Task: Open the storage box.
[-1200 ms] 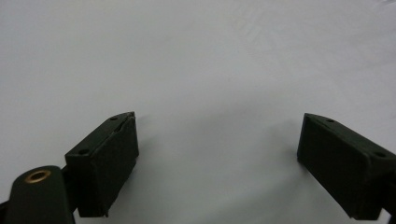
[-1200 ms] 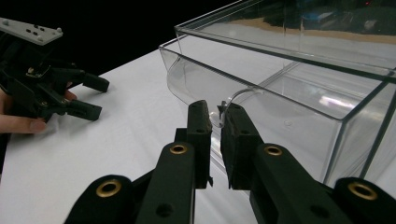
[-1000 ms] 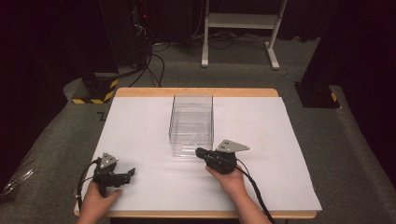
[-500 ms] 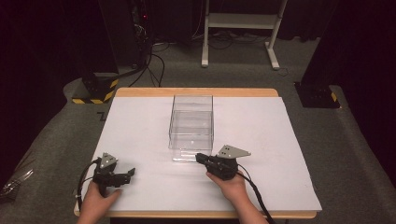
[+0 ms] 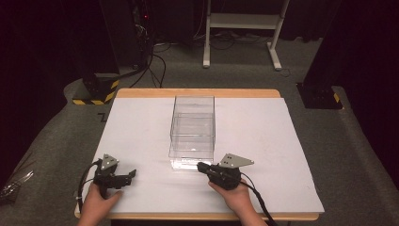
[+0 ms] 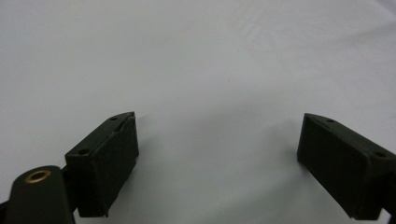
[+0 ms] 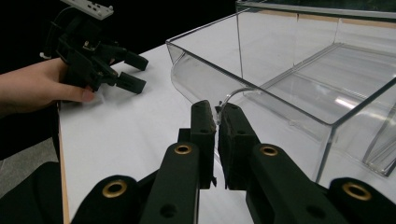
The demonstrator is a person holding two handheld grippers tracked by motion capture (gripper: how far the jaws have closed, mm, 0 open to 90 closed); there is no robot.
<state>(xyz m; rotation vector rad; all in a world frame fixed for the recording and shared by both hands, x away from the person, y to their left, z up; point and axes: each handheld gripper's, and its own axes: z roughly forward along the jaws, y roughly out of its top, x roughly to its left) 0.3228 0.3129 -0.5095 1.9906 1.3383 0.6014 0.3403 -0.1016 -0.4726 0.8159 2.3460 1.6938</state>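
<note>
Clear plastic drawer box (image 5: 193, 132), smooth and rectangular, stands mid-table (image 5: 263, 141) on matte white sheet. Right tool (image 7: 215, 122) pinches its thin curved front handle (image 7: 233, 93); left tool (image 6: 219, 158) rests wide open.

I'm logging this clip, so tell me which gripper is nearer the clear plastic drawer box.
Right. The right gripper is shut on the clear drawer box's front handle; the left gripper rests open on the table, well off to its left.
</note>
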